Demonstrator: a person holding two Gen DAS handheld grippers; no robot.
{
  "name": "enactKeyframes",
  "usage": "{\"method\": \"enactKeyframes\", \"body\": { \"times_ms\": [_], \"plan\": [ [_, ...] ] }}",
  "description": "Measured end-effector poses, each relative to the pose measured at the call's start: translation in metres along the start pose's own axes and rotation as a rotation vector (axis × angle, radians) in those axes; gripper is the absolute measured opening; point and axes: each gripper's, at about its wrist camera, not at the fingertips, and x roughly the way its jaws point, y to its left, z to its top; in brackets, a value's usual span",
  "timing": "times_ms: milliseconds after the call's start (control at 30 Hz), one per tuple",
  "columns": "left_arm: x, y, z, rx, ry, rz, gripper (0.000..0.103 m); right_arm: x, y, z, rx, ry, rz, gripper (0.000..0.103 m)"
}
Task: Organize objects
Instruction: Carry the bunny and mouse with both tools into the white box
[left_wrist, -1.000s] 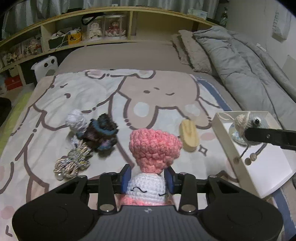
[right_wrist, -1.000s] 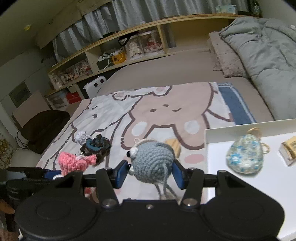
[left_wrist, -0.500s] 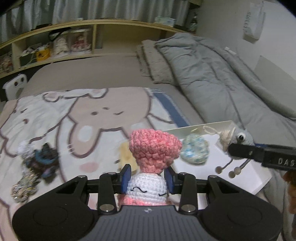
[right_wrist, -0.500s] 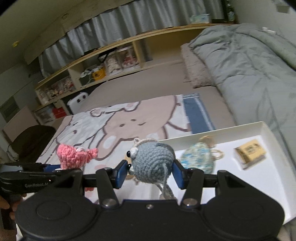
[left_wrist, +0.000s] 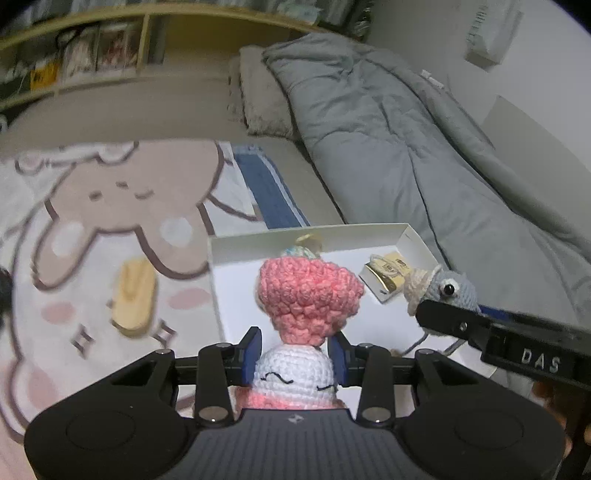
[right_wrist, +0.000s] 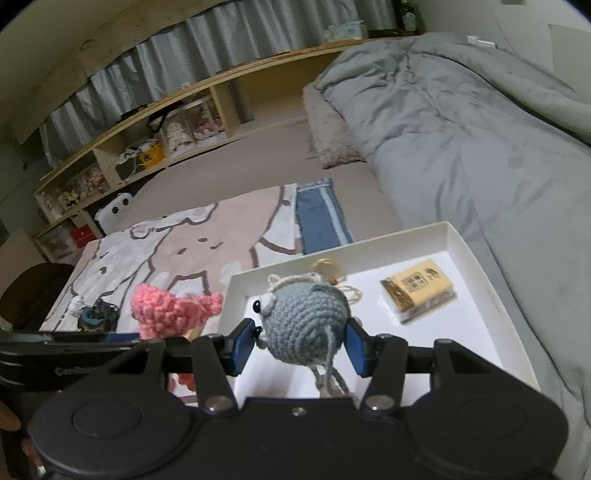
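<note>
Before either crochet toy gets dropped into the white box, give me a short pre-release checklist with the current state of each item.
1. Left gripper shut on the pink and white crochet doll: ok.
2. Right gripper shut on the grey crochet mouse: ok.
3. Mouse over the white box: ok.
4. Doll fully past the box's near-left wall: cannot tell; in the right wrist view it sits at that edge.
5. Free floor in the box: ok; the yellow packet and floral pouch lie toward the far side.
6. Mouse's dangling strings clear of the gripper: cannot tell.
</note>
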Motion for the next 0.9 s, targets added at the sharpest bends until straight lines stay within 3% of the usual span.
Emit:
{"method": "enactKeyframes", "body": {
  "times_ms": [167,400,533,667,833,900],
  "plan": [
    [0.024,-0.002,0.001,-0.161,0.014,-0.044,0.041,0.009,-0.015,0.001,0.026,0.003,-0.016,0.053],
    [0.062,0.007,-0.007,-0.287,0.088,-0.062,0.041,0.027,-0.026,-0.001,0.040,0.041,-0.024,0.053],
    [0.068,0.006,-0.008,-0.214,0.074,0.022,0.042,0.038,-0.025,-0.004,0.039,0.066,-0.023,0.053],
    [0.066,0.000,-0.005,-0.127,0.056,0.064,0.064,0.047,-0.023,-0.006,0.047,0.081,-0.012,0.054],
    [0.060,-0.007,-0.006,0.005,0.071,0.105,0.064,0.058,-0.018,-0.006,0.040,0.120,-0.018,0.057],
    [0.059,-0.007,-0.009,0.049,0.093,0.115,0.064,0.057,-0.017,-0.007,0.042,0.128,-0.043,0.067]
  ]
}}
